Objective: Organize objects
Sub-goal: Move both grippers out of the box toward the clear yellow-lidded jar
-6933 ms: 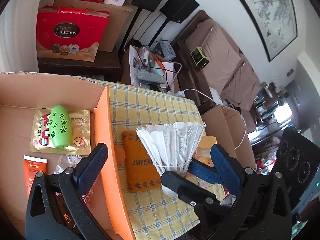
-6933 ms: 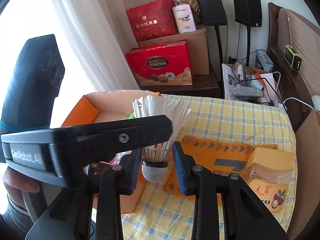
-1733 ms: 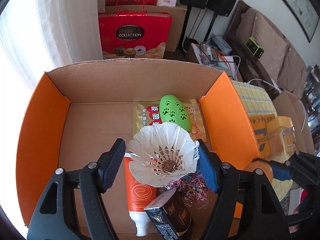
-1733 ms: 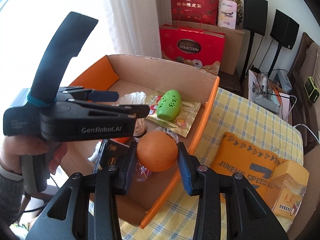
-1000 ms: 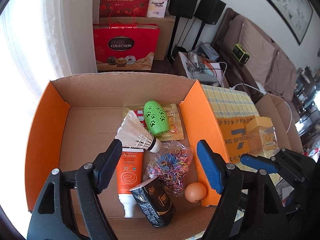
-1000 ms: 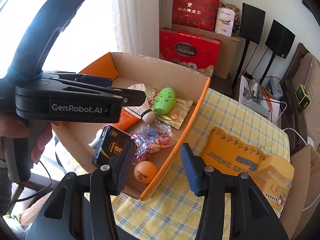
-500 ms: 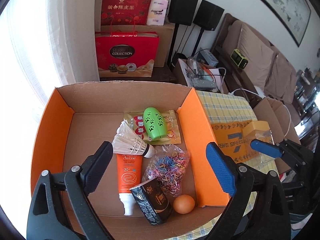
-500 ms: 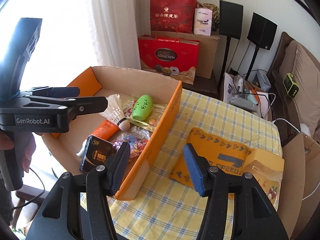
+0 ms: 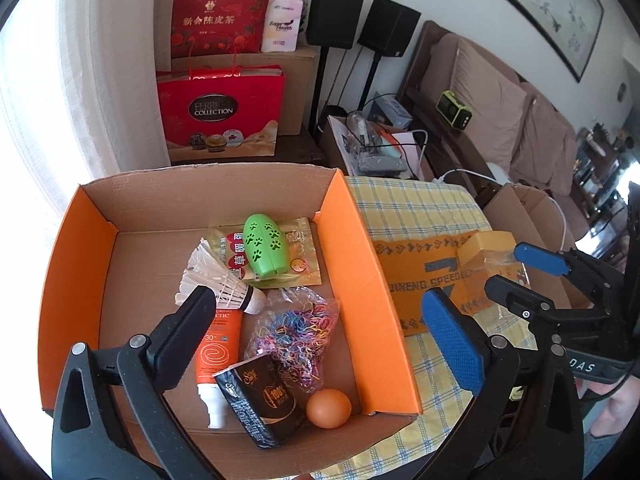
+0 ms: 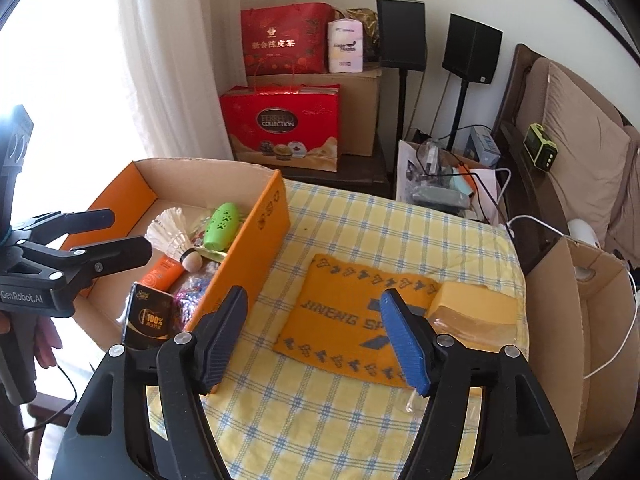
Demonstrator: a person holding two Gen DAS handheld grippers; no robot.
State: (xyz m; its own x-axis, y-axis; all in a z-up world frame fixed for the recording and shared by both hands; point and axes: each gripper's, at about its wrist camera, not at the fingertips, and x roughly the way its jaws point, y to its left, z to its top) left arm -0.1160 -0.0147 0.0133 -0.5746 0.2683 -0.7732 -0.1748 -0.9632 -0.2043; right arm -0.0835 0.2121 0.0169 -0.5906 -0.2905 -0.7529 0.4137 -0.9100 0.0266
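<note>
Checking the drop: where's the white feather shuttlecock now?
In the left wrist view the white feather shuttlecock lies on its side in the orange cardboard box, cork end on the orange sunscreen tube, just left of the green paw-print case.

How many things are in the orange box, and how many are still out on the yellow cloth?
In the box: 7
shuttlecock, green case, gold packet, sunscreen tube, black pack, bag of rubber bands, orange ball
On the cloth: 2
orange towel, yellow-lidded jar
Total: 9
</note>
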